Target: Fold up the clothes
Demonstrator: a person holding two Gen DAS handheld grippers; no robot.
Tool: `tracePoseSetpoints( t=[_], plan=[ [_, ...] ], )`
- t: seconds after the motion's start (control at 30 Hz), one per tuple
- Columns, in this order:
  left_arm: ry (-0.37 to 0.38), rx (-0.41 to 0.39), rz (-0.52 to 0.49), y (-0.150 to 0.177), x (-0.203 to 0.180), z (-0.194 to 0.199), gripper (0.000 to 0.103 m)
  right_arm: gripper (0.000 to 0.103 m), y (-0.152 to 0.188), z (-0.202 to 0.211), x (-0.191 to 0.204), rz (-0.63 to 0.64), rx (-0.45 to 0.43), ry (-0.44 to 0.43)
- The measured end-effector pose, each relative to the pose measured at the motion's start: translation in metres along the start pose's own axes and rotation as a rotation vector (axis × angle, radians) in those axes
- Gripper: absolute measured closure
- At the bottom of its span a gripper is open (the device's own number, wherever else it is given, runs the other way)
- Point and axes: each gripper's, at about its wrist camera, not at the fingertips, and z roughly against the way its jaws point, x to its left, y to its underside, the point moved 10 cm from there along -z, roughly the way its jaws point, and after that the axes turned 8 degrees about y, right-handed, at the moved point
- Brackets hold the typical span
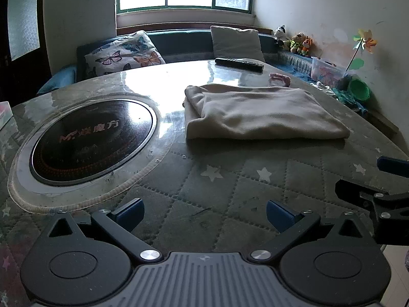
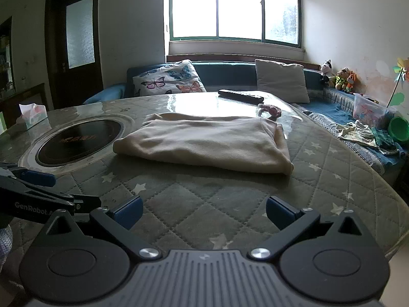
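Right wrist view shows a cream garment [image 2: 204, 145], soft and limp, lying folded on the worktop [image 2: 204, 204]; grip a hem corner; both tongs [image 2: 203, 211] [image 1: 204, 213] gape empty.

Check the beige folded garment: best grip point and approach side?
Probably the near folded edge of the beige garment, from the front, low over the quilted table cover. It lies flat in layers, nearest edge facing both open claws, left claw and right claw, nothing between.
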Motion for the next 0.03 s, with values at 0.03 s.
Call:
tracePoseSetpoints(
  t=[0.03],
  plan=[
    [0.000, 0.000, -0.001, 0.0003, -0.0004, 0.0005, 0.000, 0.000, -0.0002, 0.0006, 0.0002, 0.000, -0.002, -0.001]
  ],
)
